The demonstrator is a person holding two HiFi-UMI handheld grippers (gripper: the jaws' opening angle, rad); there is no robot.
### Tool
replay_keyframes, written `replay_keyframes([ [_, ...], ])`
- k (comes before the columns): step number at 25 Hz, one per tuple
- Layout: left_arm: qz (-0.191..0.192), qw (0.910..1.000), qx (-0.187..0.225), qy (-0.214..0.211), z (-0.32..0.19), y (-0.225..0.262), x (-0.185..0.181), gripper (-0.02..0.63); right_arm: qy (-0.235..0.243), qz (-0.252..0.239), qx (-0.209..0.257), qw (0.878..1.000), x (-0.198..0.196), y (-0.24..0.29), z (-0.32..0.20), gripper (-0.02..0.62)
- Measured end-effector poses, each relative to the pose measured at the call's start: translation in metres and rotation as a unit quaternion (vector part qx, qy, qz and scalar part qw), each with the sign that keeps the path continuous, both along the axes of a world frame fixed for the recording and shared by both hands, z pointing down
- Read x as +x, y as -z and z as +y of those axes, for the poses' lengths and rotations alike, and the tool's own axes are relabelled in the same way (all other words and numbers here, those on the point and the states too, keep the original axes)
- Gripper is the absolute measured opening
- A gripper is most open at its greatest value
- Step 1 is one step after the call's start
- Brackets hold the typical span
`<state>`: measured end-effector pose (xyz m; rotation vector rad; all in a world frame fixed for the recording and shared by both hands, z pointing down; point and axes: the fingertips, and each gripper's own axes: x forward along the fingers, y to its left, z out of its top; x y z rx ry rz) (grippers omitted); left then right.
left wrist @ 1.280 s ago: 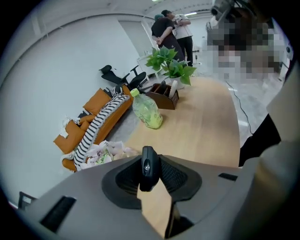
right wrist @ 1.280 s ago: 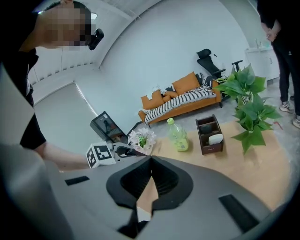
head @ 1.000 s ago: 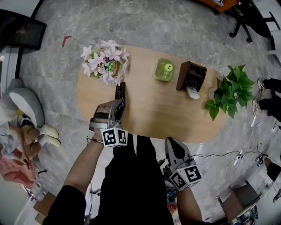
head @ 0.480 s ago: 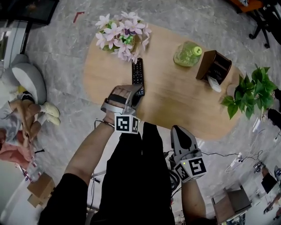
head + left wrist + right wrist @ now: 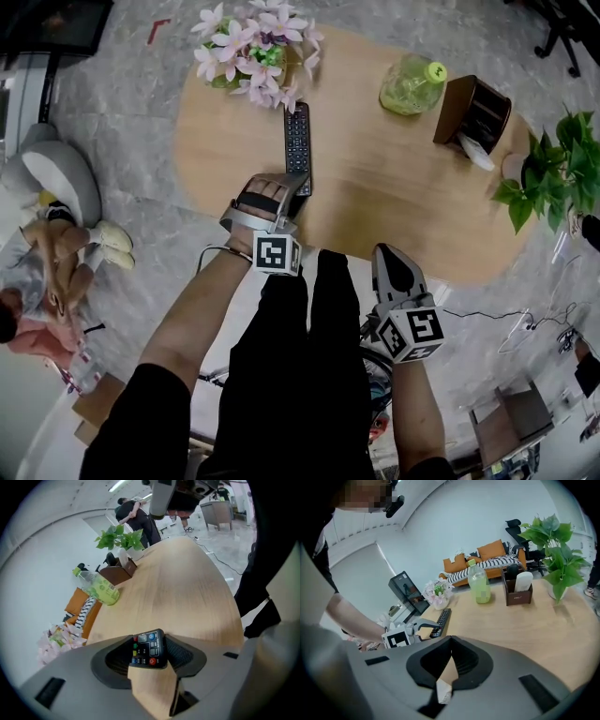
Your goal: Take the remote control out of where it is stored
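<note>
Head view: remote (image 5: 298,141) long axis pts away, twd flowers (image 5: 253,47).

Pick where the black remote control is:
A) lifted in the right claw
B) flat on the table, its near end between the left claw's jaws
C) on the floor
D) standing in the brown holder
B: the black remote control lies flat on the table, its near end between the left claw's jaws, which have just been opening.
</note>
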<state>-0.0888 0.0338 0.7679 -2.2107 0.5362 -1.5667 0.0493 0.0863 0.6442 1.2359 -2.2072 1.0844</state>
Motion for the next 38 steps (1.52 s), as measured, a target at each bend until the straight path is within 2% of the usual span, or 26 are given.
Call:
replay_keyframes([
  [2, 0.014, 0.9994, -0.032, 0.008, 0.006, -0.006, 0.001, 0.199, -0.003, -0.002, -0.007, 1.000, -0.001, -0.001, 0.011, 0.006],
  [8, 0.040, 0.9969, -0.067, 0.009, 0.006, -0.008, 0.003, 0.202, -0.008, -0.004, -0.019, 1.000, 0.003, -0.002, 0.028, 0.006],
  [13, 0.066, 0.9897, -0.121, 0.039, 0.006, -0.009, -0.002, 0.204, -0.002, 0.014, 0.005, 1.000, 0.004, 0.007, 0.020, 0.006],
  [15, 0.074, 0.9880, -0.125, 0.051, 0.005, -0.002, -0.005, 0.204, 0.010, 0.032, 0.022, 0.999, 0.001, 0.011, 0.016, 0.006],
  [19, 0.099, 0.9857, -0.113, 0.076, 0.003, 0.022, -0.004, 0.204, -0.001, 0.024, 0.035, 0.999, 0.001, 0.024, 0.010, 0.006],
  [22, 0.130, 0.9788, -0.126, 0.095, 0.005, 0.046, -0.003, 0.204, -0.009, 0.021, 0.046, 0.999, -0.002, 0.041, 0.005, 0.006],
  [24, 0.168, 0.9680, -0.140, 0.122, 0.007, 0.073, -0.002, 0.202, -0.015, 0.019, 0.056, 0.998, -0.003, 0.061, 0.003, 0.006],
  [26, 0.221, 0.9529, -0.139, 0.154, 0.002, 0.112, -0.002, 0.188, -0.028, 0.015, 0.072, 0.997, -0.002, 0.088, -0.001, 0.006],
  [28, 0.268, 0.9418, -0.112, 0.169, -0.010, 0.160, -0.002, 0.119, -0.047, 0.012, 0.098, 0.994, 0.001, 0.120, -0.008, 0.006],
  [31, 0.315, 0.9340, -0.060, 0.158, -0.033, 0.240, -0.002, 0.013, -0.069, 0.010, 0.147, 0.987, 0.006, 0.174, -0.027, 0.006],
  [32, 0.332, 0.9282, -0.056, 0.159, -0.032, 0.266, -0.002, 0.008, -0.073, 0.010, 0.157, 0.985, 0.007, 0.194, -0.028, 0.006],
  [34, 0.374, 0.9090, -0.057, 0.175, -0.023, 0.317, -0.006, 0.008, -0.077, 0.008, 0.170, 0.982, 0.009, 0.234, -0.024, 0.006],
  [37, 0.455, 0.8659, -0.053, 0.202, -0.024, 0.389, -0.016, 0.008, -0.084, 0.005, 0.205, 0.975, 0.011, 0.286, -0.030, 0.006],
  [38, 0.472, 0.8562, -0.051, 0.205, -0.024, 0.409, -0.020, 0.008, -0.087, 0.005, 0.219, 0.972, 0.012, 0.301, -0.033, 0.006],
])
